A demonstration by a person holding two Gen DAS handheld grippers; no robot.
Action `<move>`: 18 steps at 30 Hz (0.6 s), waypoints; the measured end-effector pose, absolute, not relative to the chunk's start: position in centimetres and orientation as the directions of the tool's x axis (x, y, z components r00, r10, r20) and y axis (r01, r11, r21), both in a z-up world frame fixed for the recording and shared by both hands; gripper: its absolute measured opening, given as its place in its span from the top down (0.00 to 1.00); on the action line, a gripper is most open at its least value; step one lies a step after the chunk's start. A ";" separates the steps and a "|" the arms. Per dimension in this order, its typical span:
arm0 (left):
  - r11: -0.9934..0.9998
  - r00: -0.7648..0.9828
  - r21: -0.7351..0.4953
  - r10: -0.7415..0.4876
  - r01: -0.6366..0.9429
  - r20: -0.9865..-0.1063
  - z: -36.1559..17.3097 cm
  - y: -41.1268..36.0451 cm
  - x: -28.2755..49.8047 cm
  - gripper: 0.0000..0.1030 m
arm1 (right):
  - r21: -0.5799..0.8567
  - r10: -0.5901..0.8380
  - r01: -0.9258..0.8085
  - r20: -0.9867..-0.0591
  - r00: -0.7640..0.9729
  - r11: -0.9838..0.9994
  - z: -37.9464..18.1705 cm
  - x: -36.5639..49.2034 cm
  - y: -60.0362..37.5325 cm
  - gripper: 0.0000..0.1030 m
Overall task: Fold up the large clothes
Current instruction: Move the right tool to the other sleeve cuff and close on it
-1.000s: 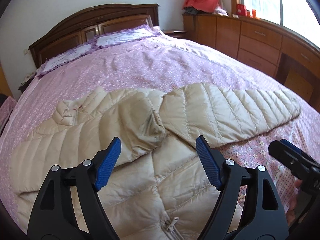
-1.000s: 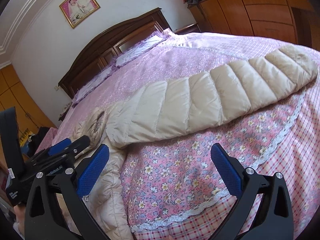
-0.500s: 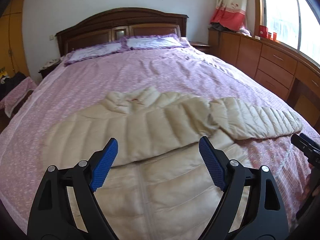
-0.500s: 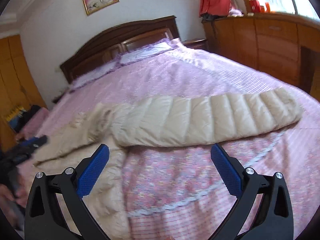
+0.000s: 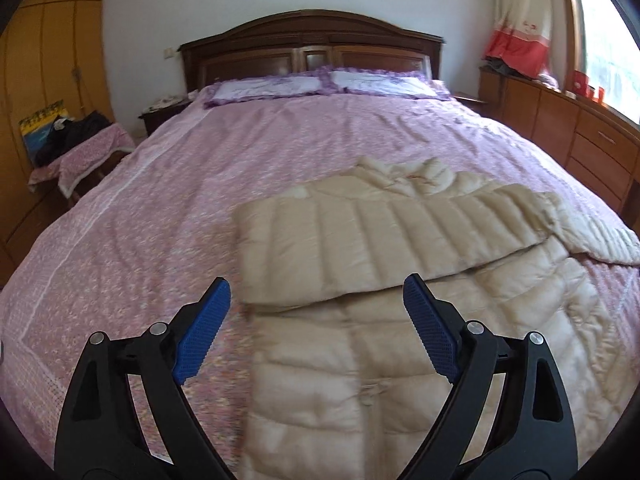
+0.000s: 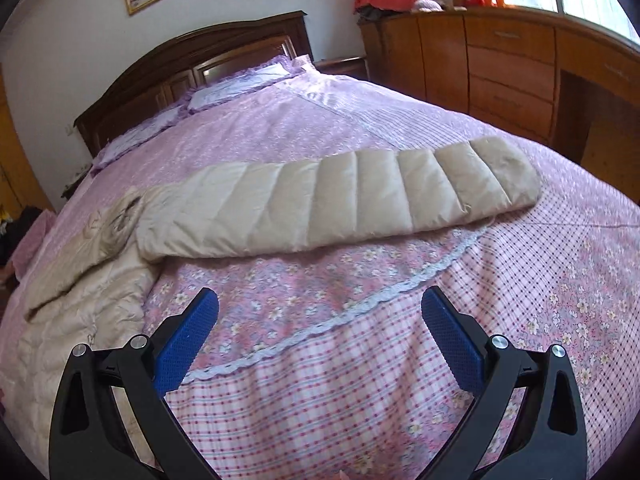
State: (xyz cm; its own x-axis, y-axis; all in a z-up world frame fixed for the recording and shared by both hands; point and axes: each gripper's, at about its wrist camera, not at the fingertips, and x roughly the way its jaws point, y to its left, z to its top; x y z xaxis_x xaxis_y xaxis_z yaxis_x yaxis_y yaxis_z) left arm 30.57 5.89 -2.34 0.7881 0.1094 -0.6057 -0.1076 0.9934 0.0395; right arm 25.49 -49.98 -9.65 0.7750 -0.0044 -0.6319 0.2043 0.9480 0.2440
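A beige quilted down jacket (image 5: 400, 320) lies zipper-up on the pink bed. Its left sleeve (image 5: 360, 248) is folded across the chest. The right sleeve (image 6: 340, 200) stretches straight out to the right over the bedspread. My left gripper (image 5: 316, 300) hovers above the jacket's left edge, its jaws opening, with nothing between the blue pads (image 5: 200, 332). In the right wrist view my right gripper (image 6: 320, 308) stands open above the flowered bedspread, short of the outstretched sleeve, holding nothing.
The bed (image 5: 280, 152) has a dark wooden headboard (image 5: 312, 48) and two pillows (image 5: 324, 84). A small covered table (image 5: 76, 152) with dark items stands at its left. Wooden drawers (image 6: 520, 60) line the right wall under a window.
The left gripper swung left across the jacket, which now sits right of centre in its view, and its jaws widened. The right gripper shifted toward the sleeve; the left gripper left its view.
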 end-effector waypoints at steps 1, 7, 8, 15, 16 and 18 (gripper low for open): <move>0.993 0.775 0.045 0.114 -0.110 -0.622 -3.2 6.8 31.0 0.15 | 0.262 0.007 0.201 -0.623 0.782 0.944 -9.7 25.6 -50.6 0.05; 0.986 0.746 0.015 0.136 -0.167 -0.652 -4.4 10.2 32.5 0.15 | 0.250 -0.020 0.236 -0.645 0.764 0.939 -10.7 27.1 -52.4 0.05; 0.984 0.747 -0.013 0.125 -0.175 -0.653 -4.3 10.8 32.6 0.15 | 0.254 -0.035 0.264 -0.655 0.755 0.931 -10.9 27.5 -53.2 0.05; 0.977 0.733 -0.043 0.128 -0.210 -0.668 -5.3 12.8 32.8 0.15 | 0.213 -0.171 0.433 -0.700 0.693 0.876 -11.5 29.4 -59.5 0.09; 0.975 0.728 -0.056 0.121 -0.214 -0.675 -5.6 13.0 32.9 0.15 | 0.233 -0.167 0.442 -0.699 0.696 0.866 -11.7 29.6 -60.4 0.10; 0.975 0.725 -0.064 0.115 -0.215 -0.679 -5.8 13.0 33.0 0.15 | 0.318 -0.110 0.446 -0.700 0.706 0.837 -12.9 30.1 -62.6 0.14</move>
